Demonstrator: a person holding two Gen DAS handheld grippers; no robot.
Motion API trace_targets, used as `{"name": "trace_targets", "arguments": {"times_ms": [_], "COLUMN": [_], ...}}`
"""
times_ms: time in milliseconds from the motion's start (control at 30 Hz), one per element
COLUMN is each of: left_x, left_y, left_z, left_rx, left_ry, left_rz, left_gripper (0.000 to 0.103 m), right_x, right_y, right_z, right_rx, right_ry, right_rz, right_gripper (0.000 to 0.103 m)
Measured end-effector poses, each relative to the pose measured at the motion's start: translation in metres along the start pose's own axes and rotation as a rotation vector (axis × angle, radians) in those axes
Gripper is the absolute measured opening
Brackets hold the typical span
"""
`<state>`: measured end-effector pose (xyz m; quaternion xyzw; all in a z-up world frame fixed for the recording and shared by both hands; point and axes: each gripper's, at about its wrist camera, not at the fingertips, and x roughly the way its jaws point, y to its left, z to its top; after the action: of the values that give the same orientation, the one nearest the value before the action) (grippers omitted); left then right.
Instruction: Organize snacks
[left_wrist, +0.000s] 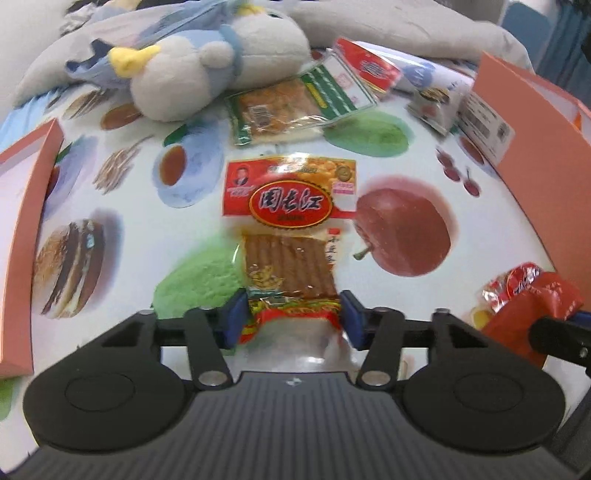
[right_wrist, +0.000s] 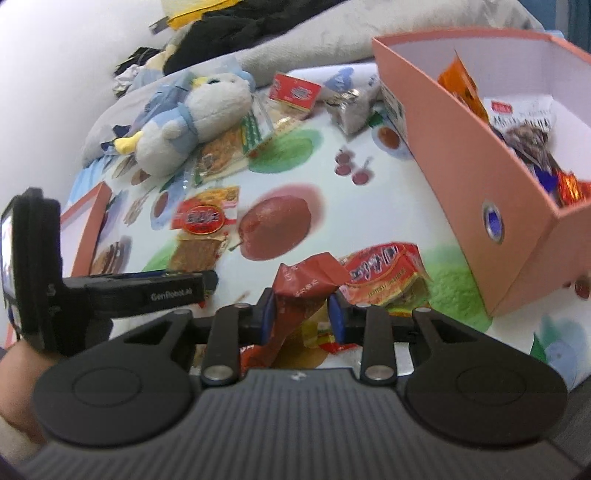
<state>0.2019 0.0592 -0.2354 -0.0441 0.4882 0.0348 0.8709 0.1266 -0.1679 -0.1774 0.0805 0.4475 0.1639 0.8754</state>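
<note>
Your left tongs (left_wrist: 291, 317) are clamped on the near end of the long snack pack (left_wrist: 290, 236) lying ahead of them on the surface; your right tongs (right_wrist: 301, 314) grip a red wrapper (right_wrist: 295, 291). Next, I'd judge: lift both into the box (right_wrist: 461, 177) to their right

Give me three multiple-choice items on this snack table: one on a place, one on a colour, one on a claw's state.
1. The plush toy lies: A on the floor; B on the printed cloth beside the green-edged packet; C on a shelf.
2. The box's outer wall is: A green; B black; C salmon pink.
3. The right claw is: A open, empty; B shut on the plush toy; C shut on a crumpled red wrapper.
Key: B, it rests on the cloth by that packet; C, the wall shows pink; C, it pinches the wrapper.
</note>
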Motion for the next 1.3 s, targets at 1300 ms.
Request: {"name": "trace_targets", "arguments": {"times_ms": [1300], "left_x": [-0.121], "left_y": [-0.014], "left_z": [0.043], "left_rx": [-0.135], "left_ry": [-0.21], "left_rz": [-0.197], "left_gripper": [0.056], "right_x": [-0.059], "right_y": [0.015], "right_z": [0.071], "right_rx": [-0.275], "right_ry": [-0.197], "right_rz": [-0.095], "right_gripper": [0.033]}}
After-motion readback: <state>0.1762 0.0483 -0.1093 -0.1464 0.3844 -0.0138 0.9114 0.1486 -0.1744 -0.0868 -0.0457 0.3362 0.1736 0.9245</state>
